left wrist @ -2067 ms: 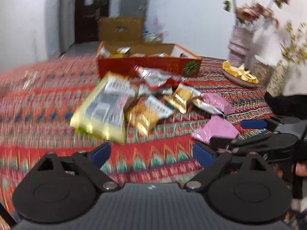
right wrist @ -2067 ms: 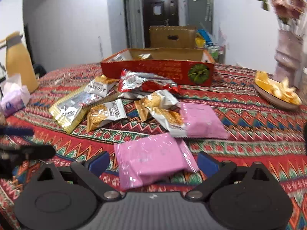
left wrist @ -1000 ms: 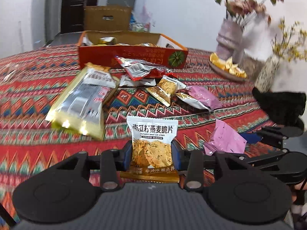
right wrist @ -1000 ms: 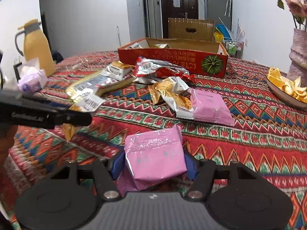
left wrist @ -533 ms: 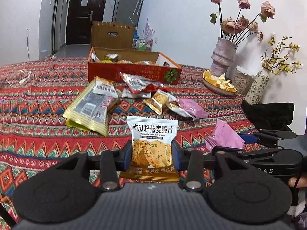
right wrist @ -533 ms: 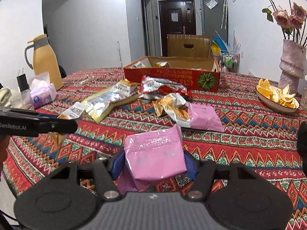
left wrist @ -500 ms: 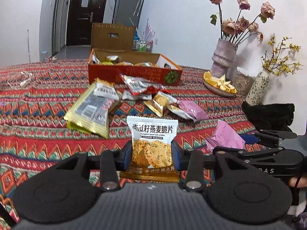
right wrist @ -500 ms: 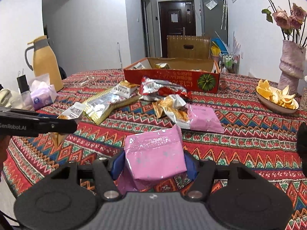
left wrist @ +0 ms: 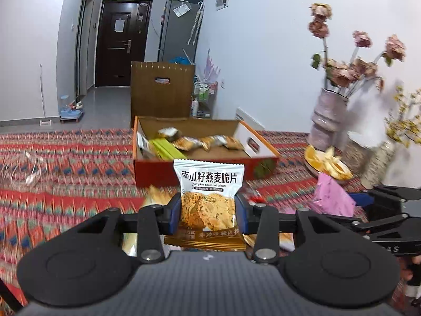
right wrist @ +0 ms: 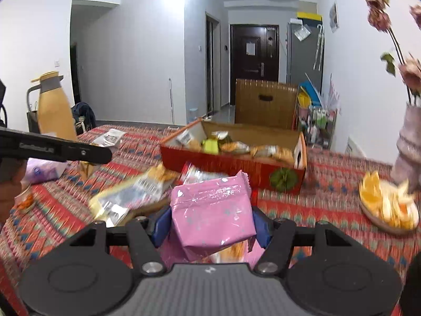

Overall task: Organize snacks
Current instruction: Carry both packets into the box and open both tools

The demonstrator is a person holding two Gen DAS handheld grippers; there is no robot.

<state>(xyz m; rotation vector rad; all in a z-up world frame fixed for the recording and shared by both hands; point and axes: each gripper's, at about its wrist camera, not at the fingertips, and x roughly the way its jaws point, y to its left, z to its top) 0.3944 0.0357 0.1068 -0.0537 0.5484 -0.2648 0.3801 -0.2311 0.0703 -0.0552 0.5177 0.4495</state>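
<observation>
My left gripper is shut on a white and gold pumpkin seed oat crisp packet, held upright above the table just short of the red cardboard box. The box holds several snack packets. My right gripper is shut on a pink foil packet, raised in front of the same box. The pink packet also shows in the left wrist view. Loose packets lie blurred on the patterned cloth, among them a long gold one.
A plate of orange peel and a vase of dried roses stand at the right. A yellow thermos jug and tissue pack stand at the left. A brown carton stands behind the box.
Both grippers, each holding its packet, have risen and moved forward toward the red box, which now looks much nearer and is seen from above.
</observation>
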